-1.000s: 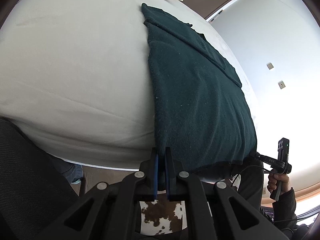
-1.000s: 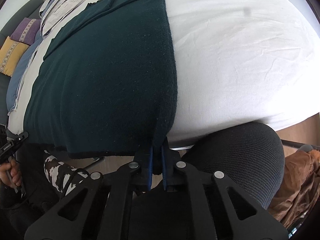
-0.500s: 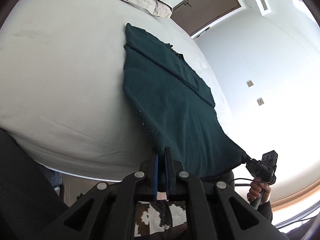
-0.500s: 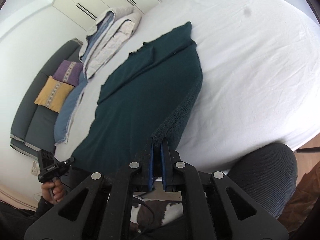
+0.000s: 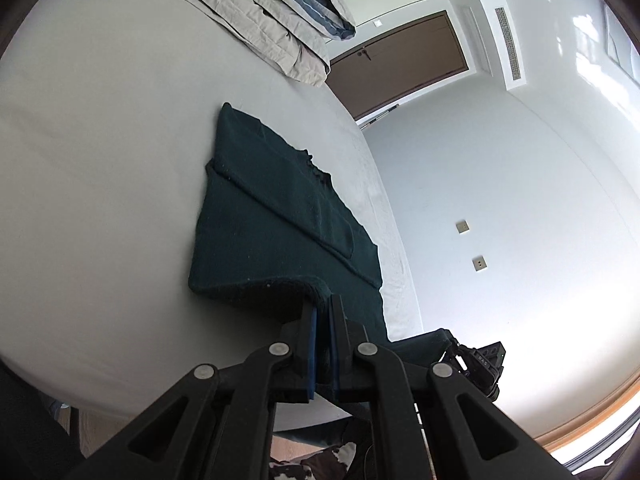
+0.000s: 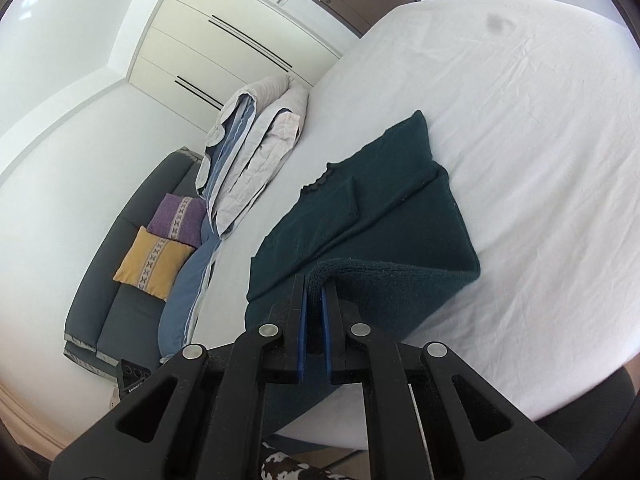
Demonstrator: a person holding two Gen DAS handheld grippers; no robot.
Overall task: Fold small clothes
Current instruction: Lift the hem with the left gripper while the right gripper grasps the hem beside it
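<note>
A dark green knit sweater (image 5: 276, 220) lies on the white bed (image 5: 100, 160); it also shows in the right wrist view (image 6: 372, 216). Its near hem is lifted off the sheet and curls over toward the far part. My left gripper (image 5: 323, 312) is shut on the hem's left corner. My right gripper (image 6: 314, 288) is shut on the hem's right corner. The right gripper also shows low in the left wrist view (image 5: 476, 360). A folded-in sleeve lies across the sweater's chest.
A folded beige and blue duvet (image 6: 256, 136) lies at the bed's far end, also in the left wrist view (image 5: 256, 8). A grey sofa (image 6: 120, 280) with purple and yellow cushions stands beside the bed. A brown door (image 5: 400, 68) and white walls are beyond.
Both grippers have risen and moved forward over the bed, carrying the sweater's near hem up off the bed edge and toward its far part. The fabric now folds over itself.
</note>
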